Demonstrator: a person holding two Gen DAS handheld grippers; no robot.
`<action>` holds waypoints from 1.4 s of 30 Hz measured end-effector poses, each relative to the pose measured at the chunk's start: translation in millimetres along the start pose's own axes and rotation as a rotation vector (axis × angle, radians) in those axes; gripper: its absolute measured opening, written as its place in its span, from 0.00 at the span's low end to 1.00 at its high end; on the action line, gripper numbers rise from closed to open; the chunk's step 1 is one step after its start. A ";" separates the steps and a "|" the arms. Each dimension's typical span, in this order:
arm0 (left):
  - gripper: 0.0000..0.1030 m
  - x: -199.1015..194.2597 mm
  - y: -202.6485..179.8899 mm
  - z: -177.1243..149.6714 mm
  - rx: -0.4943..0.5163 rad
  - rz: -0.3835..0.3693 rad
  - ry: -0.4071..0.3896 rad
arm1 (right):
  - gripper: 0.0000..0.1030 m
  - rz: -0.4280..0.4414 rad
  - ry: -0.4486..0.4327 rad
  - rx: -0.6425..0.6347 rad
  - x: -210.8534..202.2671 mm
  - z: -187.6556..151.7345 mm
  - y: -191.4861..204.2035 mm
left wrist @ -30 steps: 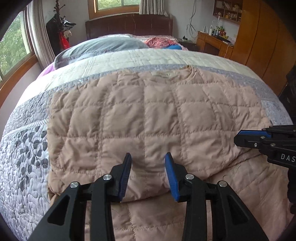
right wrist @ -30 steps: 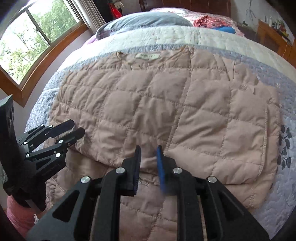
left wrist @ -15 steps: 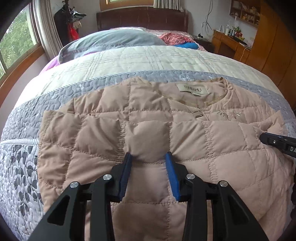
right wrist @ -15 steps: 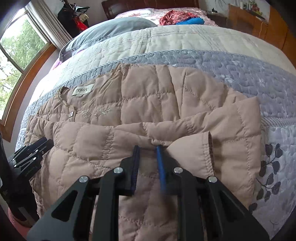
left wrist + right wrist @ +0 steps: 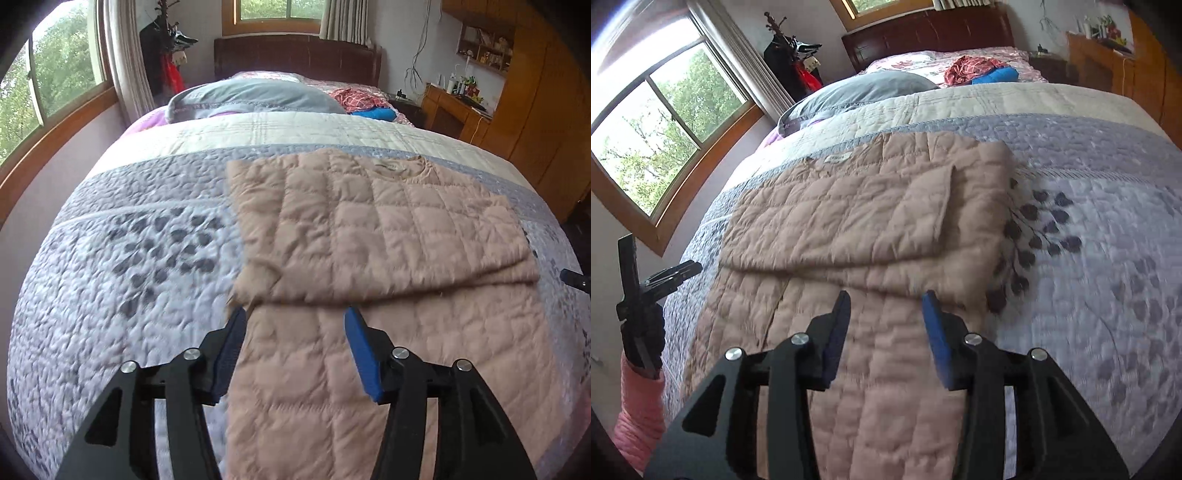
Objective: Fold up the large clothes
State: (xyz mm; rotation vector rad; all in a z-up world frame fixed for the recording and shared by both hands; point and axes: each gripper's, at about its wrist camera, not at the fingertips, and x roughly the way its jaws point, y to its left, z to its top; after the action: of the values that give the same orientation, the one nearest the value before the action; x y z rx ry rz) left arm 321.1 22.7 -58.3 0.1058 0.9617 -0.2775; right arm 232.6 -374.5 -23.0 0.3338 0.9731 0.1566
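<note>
Jacket (image 5: 388,229), tan and quilted, lies flat on the bed (image 5: 122,266), its upper part doubled toward the collar, leaving 1 fold edge across the middle and a single layer running near. It looks soft, puffy and light, probably a bit slick, so a shallow pinch could slide off; best held at a stitched edge or corner of the fold, 1 claw on each side.

Left gripper (image 5: 293,325) hovers over the near layer by the jacket's left edge, jaws opening, nothing between them. Right gripper (image 5: 886,306) hovers near the right edge, jaws also opening and empty.

Sleeves are tucked out of sight. The near hem is cut off behind the claws. Motion blur smears the quilting, and the collar label is unreadable.
</note>
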 end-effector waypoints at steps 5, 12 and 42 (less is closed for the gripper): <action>0.59 -45.1 31.2 -83.2 -0.050 0.022 0.020 | 0.51 0.027 0.019 0.015 -41.7 -80.4 -12.1; 0.64 -77.5 56.4 -186.7 -0.174 -0.031 0.069 | 0.62 0.047 0.050 0.032 -68.5 -180.5 -18.4; 0.12 -127.3 30.8 -259.5 -0.229 -0.162 0.031 | 0.09 0.109 0.048 0.023 -101.2 -267.5 -6.3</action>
State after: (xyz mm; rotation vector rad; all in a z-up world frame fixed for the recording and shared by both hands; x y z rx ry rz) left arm 55.0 130.8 -102.8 -0.1788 1.0280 -0.3126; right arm -46.0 -353.1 -84.2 0.4063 1.0050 0.2536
